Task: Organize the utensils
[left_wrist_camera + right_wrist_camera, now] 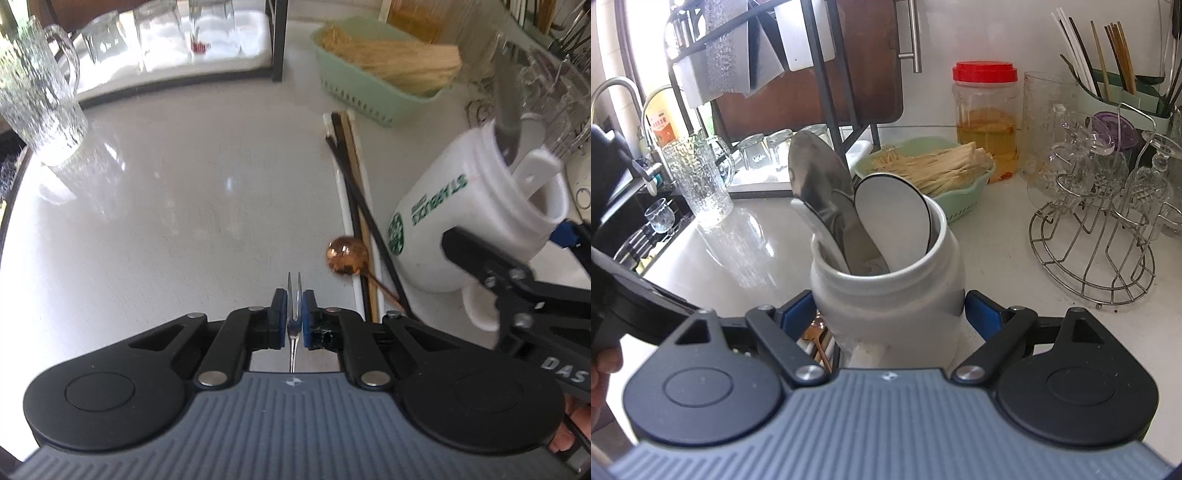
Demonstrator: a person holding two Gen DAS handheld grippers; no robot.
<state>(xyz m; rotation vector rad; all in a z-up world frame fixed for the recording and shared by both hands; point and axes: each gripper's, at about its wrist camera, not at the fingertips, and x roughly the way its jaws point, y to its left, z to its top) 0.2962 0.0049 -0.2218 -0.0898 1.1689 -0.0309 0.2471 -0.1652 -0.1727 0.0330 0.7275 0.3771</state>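
Note:
A small two-pronged fork (294,326) stands between the blue pads of my left gripper (294,297), which is shut on it just above the white counter (184,221). To its right lie a copper spoon (347,256) and a few chopsticks (352,184). A white mug (443,229) holds a metal spoon (812,173) and a white black-rimmed spoon (894,214). My right gripper (888,308) straddles the mug (905,321), a pad close to each side, open.
A textured glass pitcher (37,103) stands at the far left. Behind are a black rack with upturned glasses (166,37) and a green basket of dry sticks (369,92). A wire rack of glassware (1100,229), a red-lidded jar (986,118) and a chopstick holder (1123,99) crowd the right.

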